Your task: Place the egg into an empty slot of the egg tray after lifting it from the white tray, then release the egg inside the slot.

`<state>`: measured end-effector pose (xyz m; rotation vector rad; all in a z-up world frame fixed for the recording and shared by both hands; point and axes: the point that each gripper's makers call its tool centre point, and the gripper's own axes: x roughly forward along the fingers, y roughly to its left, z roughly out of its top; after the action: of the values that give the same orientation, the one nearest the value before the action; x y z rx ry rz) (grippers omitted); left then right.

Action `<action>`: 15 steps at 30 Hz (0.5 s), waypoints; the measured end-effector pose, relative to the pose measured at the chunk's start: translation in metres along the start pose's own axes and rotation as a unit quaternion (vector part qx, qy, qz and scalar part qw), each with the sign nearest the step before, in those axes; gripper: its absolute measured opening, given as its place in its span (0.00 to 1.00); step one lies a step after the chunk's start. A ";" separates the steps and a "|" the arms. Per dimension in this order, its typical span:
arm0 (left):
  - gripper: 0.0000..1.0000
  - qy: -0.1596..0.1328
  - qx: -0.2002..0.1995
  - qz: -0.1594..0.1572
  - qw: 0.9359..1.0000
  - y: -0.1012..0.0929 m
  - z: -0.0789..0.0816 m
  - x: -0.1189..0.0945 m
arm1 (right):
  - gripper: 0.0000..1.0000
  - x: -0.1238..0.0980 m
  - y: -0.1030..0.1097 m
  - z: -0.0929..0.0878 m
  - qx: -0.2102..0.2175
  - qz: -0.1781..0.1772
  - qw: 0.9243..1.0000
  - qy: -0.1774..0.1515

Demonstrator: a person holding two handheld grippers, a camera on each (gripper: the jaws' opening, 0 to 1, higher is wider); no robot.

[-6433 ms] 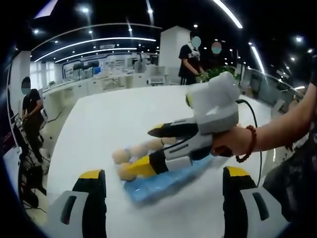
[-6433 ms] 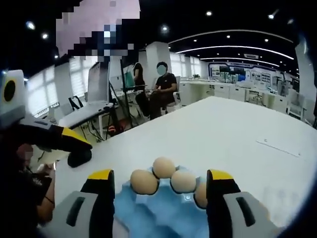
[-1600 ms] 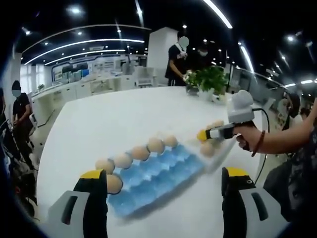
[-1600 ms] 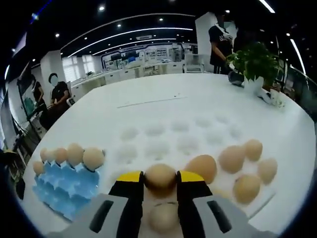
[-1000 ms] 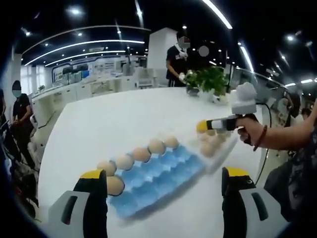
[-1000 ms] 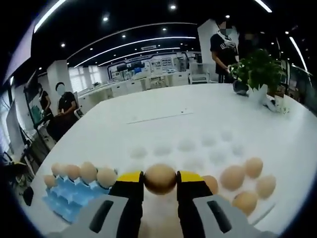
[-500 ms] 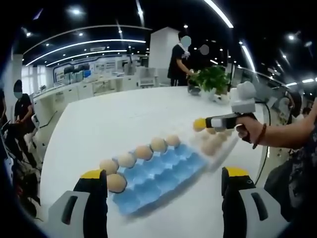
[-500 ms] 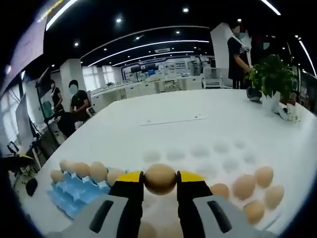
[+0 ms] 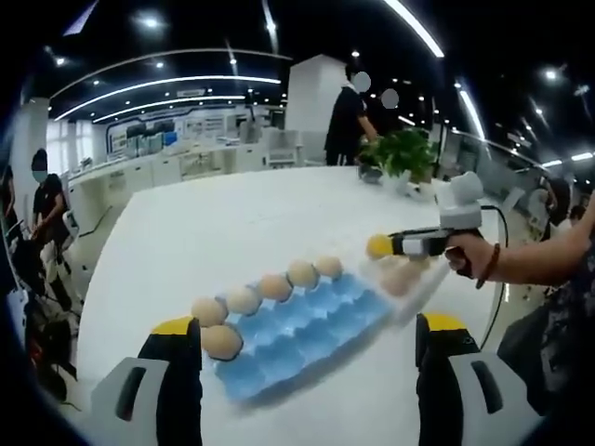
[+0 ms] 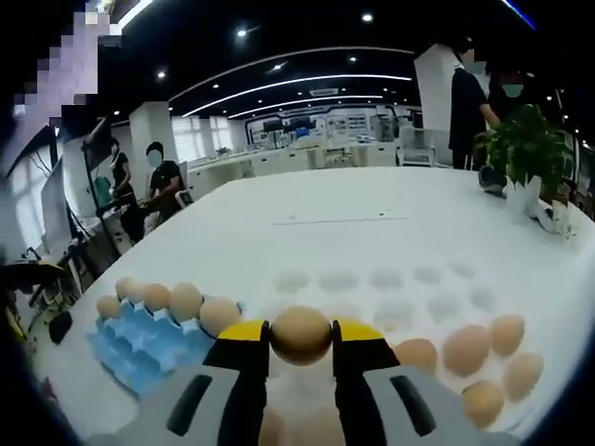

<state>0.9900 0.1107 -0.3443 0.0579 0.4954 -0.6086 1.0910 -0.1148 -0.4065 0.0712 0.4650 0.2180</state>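
Right tongs (image 10: 301, 336) clamped on egg (image 10: 301, 334), held level above the white tray (image 10: 372, 288), egg's long axis across the jaws. Blue egg tray (image 10: 139, 344) sits just left of it on the surface (image 10: 307, 232), its long row running away. Left tongs (image 9: 307, 372) spread apart, holding nothing, hovering near the egg tray's end. Near eggs by the right jaws are cut off.
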 end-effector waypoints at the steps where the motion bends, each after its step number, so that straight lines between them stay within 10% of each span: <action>1: 0.97 0.000 0.000 0.000 1.000 0.000 0.000 0.000 | 0.27 0.001 0.000 0.000 -0.003 0.005 1.000 -0.001; 15: 0.97 0.006 -0.005 0.019 1.000 0.006 -0.005 -0.006 | 0.30 0.011 0.000 -0.010 0.017 0.030 0.999 0.013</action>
<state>0.9865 0.1200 -0.3466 0.0609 0.5073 -0.5693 1.0962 -0.1121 -0.4199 0.1162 0.4925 0.2695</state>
